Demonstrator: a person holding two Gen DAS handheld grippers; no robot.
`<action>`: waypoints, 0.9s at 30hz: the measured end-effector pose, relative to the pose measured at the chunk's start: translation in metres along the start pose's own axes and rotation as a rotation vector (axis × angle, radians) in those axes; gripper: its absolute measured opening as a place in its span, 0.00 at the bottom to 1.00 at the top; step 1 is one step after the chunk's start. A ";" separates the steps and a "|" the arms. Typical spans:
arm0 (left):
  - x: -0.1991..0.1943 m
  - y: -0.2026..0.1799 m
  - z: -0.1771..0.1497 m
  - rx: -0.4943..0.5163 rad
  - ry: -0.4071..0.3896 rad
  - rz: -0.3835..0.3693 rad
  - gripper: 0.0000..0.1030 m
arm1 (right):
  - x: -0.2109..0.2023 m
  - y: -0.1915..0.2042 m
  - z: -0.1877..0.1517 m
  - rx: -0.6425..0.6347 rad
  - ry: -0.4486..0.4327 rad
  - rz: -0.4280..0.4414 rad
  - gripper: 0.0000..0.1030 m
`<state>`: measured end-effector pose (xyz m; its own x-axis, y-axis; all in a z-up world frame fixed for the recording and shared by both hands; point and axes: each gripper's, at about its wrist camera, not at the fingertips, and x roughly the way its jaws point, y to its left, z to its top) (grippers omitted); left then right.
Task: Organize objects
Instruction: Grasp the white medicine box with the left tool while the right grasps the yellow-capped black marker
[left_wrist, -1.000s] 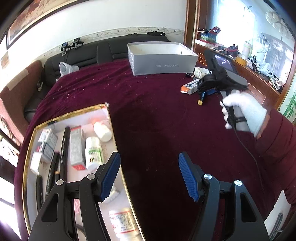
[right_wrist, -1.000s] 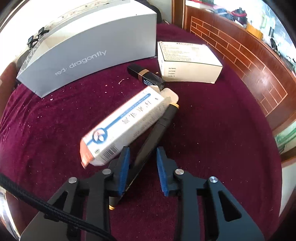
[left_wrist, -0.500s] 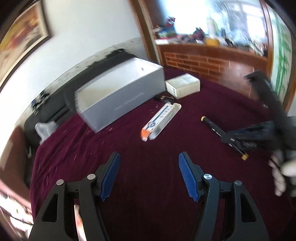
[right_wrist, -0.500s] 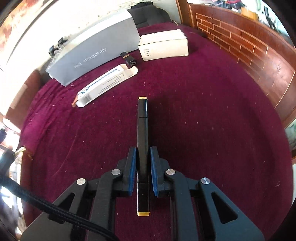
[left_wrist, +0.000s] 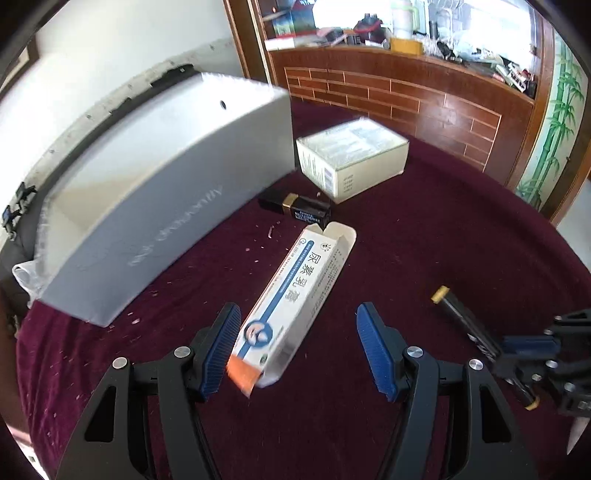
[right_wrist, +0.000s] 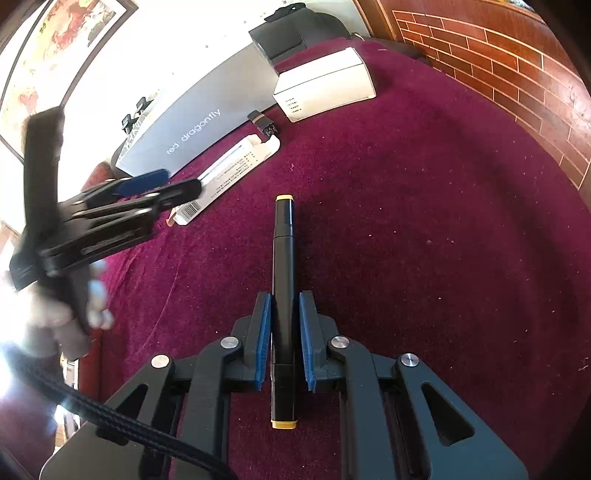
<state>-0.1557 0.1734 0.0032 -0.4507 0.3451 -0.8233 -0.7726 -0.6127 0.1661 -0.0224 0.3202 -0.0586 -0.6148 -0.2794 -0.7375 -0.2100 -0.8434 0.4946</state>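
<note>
The right tongs (right_wrist: 283, 339) are clenched on a black marker (right_wrist: 283, 295) with yellow end caps, gripped near its middle so that one cap points away toward the grey shoebox (right_wrist: 207, 125) and the other back toward the handle. The marker is lifted above the maroon-covered counter (right_wrist: 424, 240).

The left tongs (left_wrist: 295, 349) are released, their blue pads spread wide to either side of the near end of a long white-and-blue carton (left_wrist: 295, 295), not touching it. The carton lies flat on the counter (left_wrist: 424, 229) in front of the shoebox (left_wrist: 155, 206), its far flap open. Just past that flap, a small black-and-gold box (left_wrist: 295, 207) lies close against the shoebox's front. To the shoebox's right stands a white carton (left_wrist: 351, 158), close to its corner.
</note>
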 end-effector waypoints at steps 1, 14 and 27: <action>0.008 -0.001 0.001 0.009 0.013 0.008 0.58 | 0.000 -0.001 0.000 0.006 0.001 0.006 0.12; 0.003 -0.016 -0.013 -0.041 0.052 0.084 0.13 | 0.005 0.001 -0.002 -0.007 -0.042 0.009 0.12; -0.169 -0.036 -0.126 -0.176 -0.097 0.018 0.13 | 0.008 0.030 -0.009 -0.135 -0.058 -0.106 0.25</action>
<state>0.0046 0.0483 0.0677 -0.5109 0.3947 -0.7636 -0.6782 -0.7310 0.0759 -0.0271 0.2888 -0.0535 -0.6380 -0.1624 -0.7527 -0.1742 -0.9217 0.3465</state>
